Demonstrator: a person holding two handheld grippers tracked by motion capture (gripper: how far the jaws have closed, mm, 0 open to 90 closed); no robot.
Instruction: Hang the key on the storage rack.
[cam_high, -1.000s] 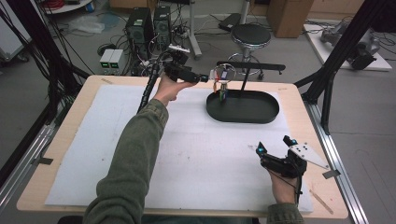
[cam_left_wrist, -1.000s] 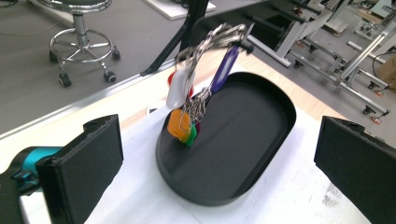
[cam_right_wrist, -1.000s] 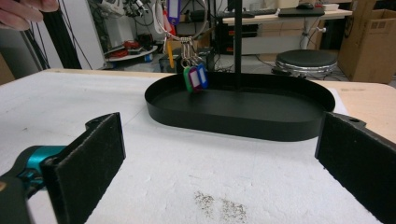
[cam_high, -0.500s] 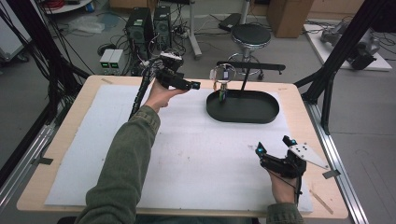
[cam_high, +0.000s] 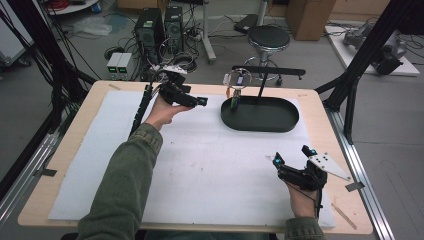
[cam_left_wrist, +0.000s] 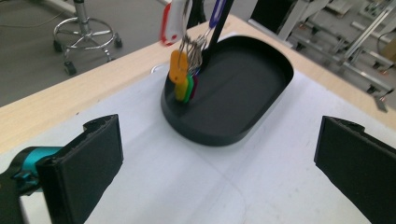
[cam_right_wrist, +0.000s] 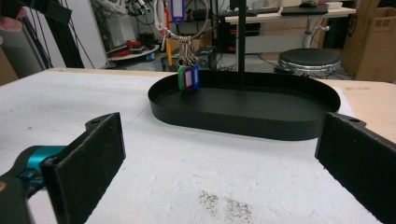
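bench (cam_high: 327, 107): light wood top | white sheet (cam_high: 200, 155): lies flat over most of the top, wood margin bare around it | black oval tray (cam_high: 287, 120): stands on the sheet's far right part | grey speckle mark (cam_right_wrist: 224, 203): on sheet

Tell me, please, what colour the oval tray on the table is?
Black; the tray shows best in the right gripper view.

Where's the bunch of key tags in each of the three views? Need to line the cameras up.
High view: the bunch of key tags hangs at the left end of the black oval tray, upper centre.
Left gripper view: top centre, orange tag in front, over the tray's near-left end.
Right gripper view: upper centre-left, above the tray's left end.
Shared landmark: the tray.
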